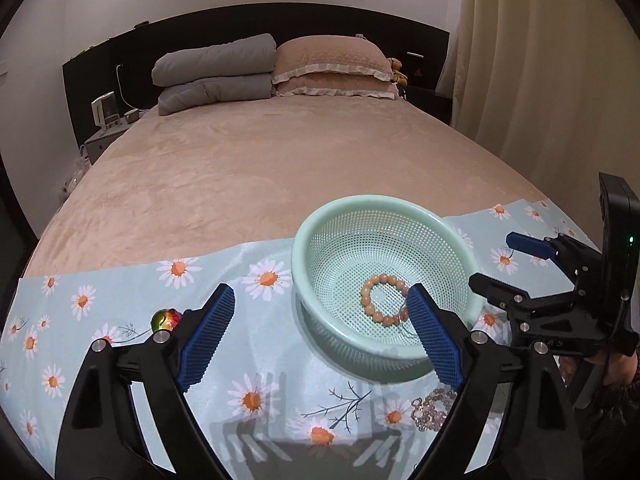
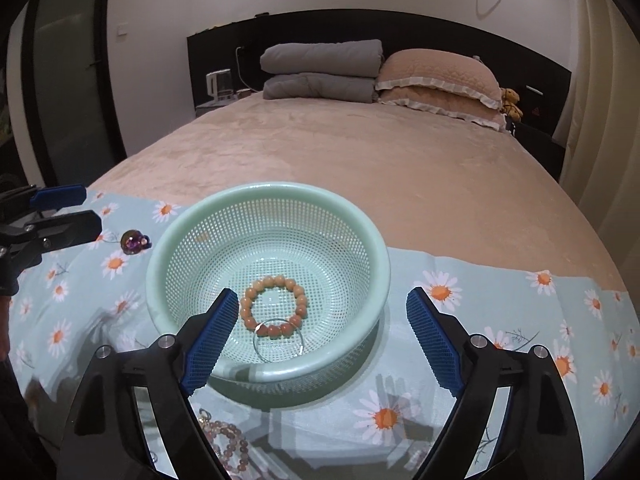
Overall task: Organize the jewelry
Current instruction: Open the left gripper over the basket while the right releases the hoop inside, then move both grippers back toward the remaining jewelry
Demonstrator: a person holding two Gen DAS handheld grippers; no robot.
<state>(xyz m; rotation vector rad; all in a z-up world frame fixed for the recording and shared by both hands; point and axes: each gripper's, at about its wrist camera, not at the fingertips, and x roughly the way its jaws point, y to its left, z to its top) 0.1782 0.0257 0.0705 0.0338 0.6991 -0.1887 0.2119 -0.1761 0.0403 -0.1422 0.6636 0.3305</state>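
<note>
Lying in the mint basket [image 2: 362, 236], an orange bead bracelet [image 2: 272, 306]; both tongs [image 1: 322, 334] [image 2: 318, 336] spread.

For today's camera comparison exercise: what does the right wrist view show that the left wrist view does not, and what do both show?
Only the right wrist view shows the thin clear ring lying in the basket against the orange bracelet, and a dark door at the left. Only the left wrist view shows the right tongs, open. Both show the green basket, the orange bracelet inside it, the shiny marble, the pink bracelet on the daisy cloth, and the bed.
</note>
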